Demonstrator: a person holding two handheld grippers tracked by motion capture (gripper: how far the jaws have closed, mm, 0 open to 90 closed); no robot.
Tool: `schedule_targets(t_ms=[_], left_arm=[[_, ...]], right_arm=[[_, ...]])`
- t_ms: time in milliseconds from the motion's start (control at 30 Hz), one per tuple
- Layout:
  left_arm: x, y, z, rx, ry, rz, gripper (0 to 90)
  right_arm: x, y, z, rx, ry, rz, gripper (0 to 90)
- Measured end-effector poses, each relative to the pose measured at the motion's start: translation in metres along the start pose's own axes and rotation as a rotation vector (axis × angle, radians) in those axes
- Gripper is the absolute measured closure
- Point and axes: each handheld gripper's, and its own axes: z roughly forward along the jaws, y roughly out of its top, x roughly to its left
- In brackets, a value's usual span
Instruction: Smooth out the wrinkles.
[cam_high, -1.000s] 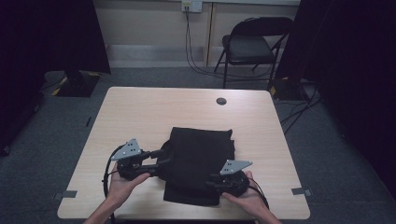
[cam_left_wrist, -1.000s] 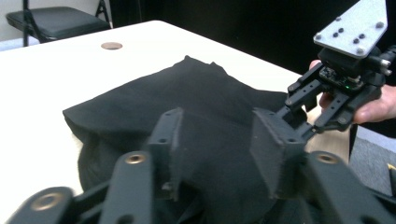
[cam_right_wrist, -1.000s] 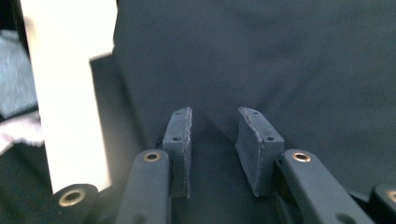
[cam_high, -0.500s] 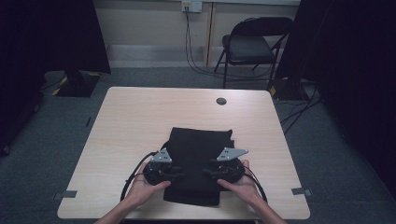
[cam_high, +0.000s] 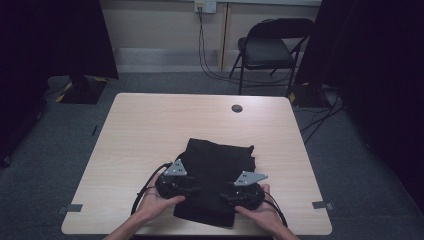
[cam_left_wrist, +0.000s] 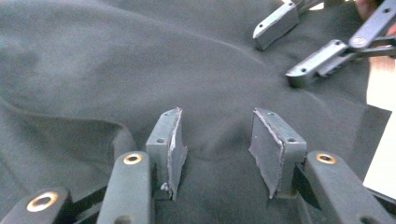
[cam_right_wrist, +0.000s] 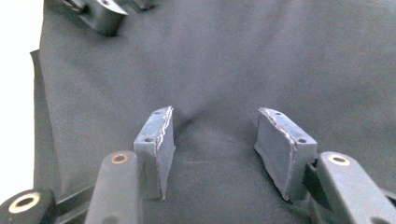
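Note:
A black folded cloth (cam_high: 216, 162) lies on the near half of the wooden table (cam_high: 150, 130). Both grippers rest over its near part, pointing toward each other. My left gripper (cam_high: 196, 189) is open, its jaws have just been opening, and its pads (cam_left_wrist: 170, 140) stand apart over the cloth (cam_left_wrist: 116, 70) without pressing it. My right gripper (cam_high: 225, 196) is open too, its jaws also just opened, with a slight crease of cloth (cam_right_wrist: 280, 56) lying between the pads (cam_right_wrist: 280, 144). The left gripper view shows the right gripper's jaws at top right.
A round cable hole (cam_high: 237, 108) sits near the table's far edge. A black folding chair (cam_high: 270, 50) stands beyond the table by the wall. Dark curtains hang at both sides. Bare tabletop surrounds the cloth on the left, right and far side.
Both hands have moved inward over the cloth's near part, the left one coming from the cloth's left edge. The grippers now sit close together, facing each other.

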Motion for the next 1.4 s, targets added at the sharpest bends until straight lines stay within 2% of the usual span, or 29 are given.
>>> schedule_targets(t_ms=[100, 200, 267, 300, 367, 433, 533, 567, 633, 667, 700, 733, 800, 833, 867, 900, 933, 967, 1000, 1033, 1067, 1133, 1167, 1200, 1400], left_arm=[[-0.001, 0.0, 0.003, 0.006, -0.01, 0.0, 51.6], [-0.002, -0.001, 0.003, 0.014, -0.025, -0.014, 50.4], [-0.004, -0.002, 0.002, 0.02, -0.03, -0.004, 49.9], [-0.007, -0.002, 0.001, 0.023, -0.026, 0.007, 49.3], [-0.012, -0.002, 0.001, 0.031, -0.022, 0.02, 46.9], [-0.016, -0.002, 0.001, 0.038, -0.019, 0.033, 44.6], [-0.013, 0.0, -0.001, 0.024, -0.018, 0.017, 44.2], [-0.011, 0.002, -0.003, 0.016, -0.021, -0.002, 44.2], [-0.008, 0.006, -0.007, -0.046, -0.045, -0.072, 46.9], [-0.007, 0.011, -0.009, -0.056, -0.037, -0.071, 47.9], [-0.006, 0.017, -0.01, -0.048, -0.01, -0.036, 49.7], [-0.004, 0.023, -0.009, -0.048, -0.008, -0.024, 51.8], [0.0, 0.029, -0.001, -0.033, 0.006, -0.03, 58.0], [0.004, 0.031, 0.011, 0.005, 0.028, -0.011, 58.1], [0.004, 0.031, 0.011, 0.005, 0.028, -0.011, 58.0], [0.006, 0.029, 0.018, 0.028, 0.027, -0.014, 58.0], [0.008, 0.028, 0.023, 0.041, 0.027, -0.021, 56.7], [0.008, 0.028, 0.023, 0.041, 0.027, -0.021, 54.6], [0.009, 0.023, 0.032, 0.078, 0.052, -0.011, 52.3], [0.009, 0.023, 0.032, 0.078, 0.052, -0.011, 51.2], [0.009, 0.018, 0.038, 0.099, 0.073, 0.001, 51.0], [0.01, 0.014, 0.041, 0.071, 0.077, -0.009, 51.0], [0.009, 0.014, 0.041, 0.072, 0.082, -0.011, 51.1], [0.008, 0.014, 0.041, 0.075, 0.091, -0.004, 51.1], [0.007, 0.011, 0.041, 0.056, 0.093, -0.004, 50.9]], right_arm=[[0.006, -0.002, -0.005, 0.013, 0.038, -0.026, 46.3], [0.01, -0.005, -0.009, 0.022, 0.062, -0.016, 46.3], [0.016, -0.005, -0.011, 0.034, 0.089, -0.013, 44.3], [0.021, -0.007, -0.012, 0.046, 0.111, -0.034, 42.2], [0.032, -0.009, -0.015, 0.054, 0.108, -0.052, 39.5], [0.037, -0.008, -0.017, 0.059, 0.122, -0.071, 36.6], [0.034, -0.002, -0.021, 0.024, 0.134, -0.057, 37.1], [0.031, 0.0, -0.023, 0.005, 0.126, -0.05, 37.0], [0.02, 0.007, -0.028, -0.037, 0.1, -0.028, 37.0], [0.014, 0.01, -0.03, -0.057, 0.081, -0.024, 36.8], [0.007, 0.014, -0.032, -0.07, 0.054, -0.024, 35.5], [-0.003, 0.019, -0.034, -0.084, 0.031, -0.023, 34.8], [-0.022, 0.028, -0.036, -0.114, -0.023, -0.009, 31.9], [-0.031, 0.032, -0.035, -0.112, -0.049, -0.001, 29.2], [-0.031, 0.032, -0.035, -0.112, -0.049, -0.001, 29.2], [-0.051, 0.038, -0.028, -0.099, -0.061, 0.034, 26.6], [-0.061, 0.042, -0.023, -0.089, -0.082, 0.04, 26.5], [-0.061, 0.042, -0.023, -0.089, -0.082, 0.04, 26.5], [-0.075, 0.046, -0.014, -0.078, -0.095, 0.048, 24.8], [-0.081, 0.047, -0.009, -0.074, -0.098, 0.06, 24.4], [-0.087, 0.049, -0.005, -0.08, -0.101, 0.068, 24.5], [-0.093, 0.051, 0.002, -0.081, -0.126, 0.068, 24.6], [-0.095, 0.052, 0.006, -0.08, -0.146, 0.058, 24.4], [-0.097, 0.052, 0.01, -0.081, -0.146, 0.059, 24.1], [-0.105, 0.048, 0.032, 0.004, -0.141, 0.073, 19.8]])
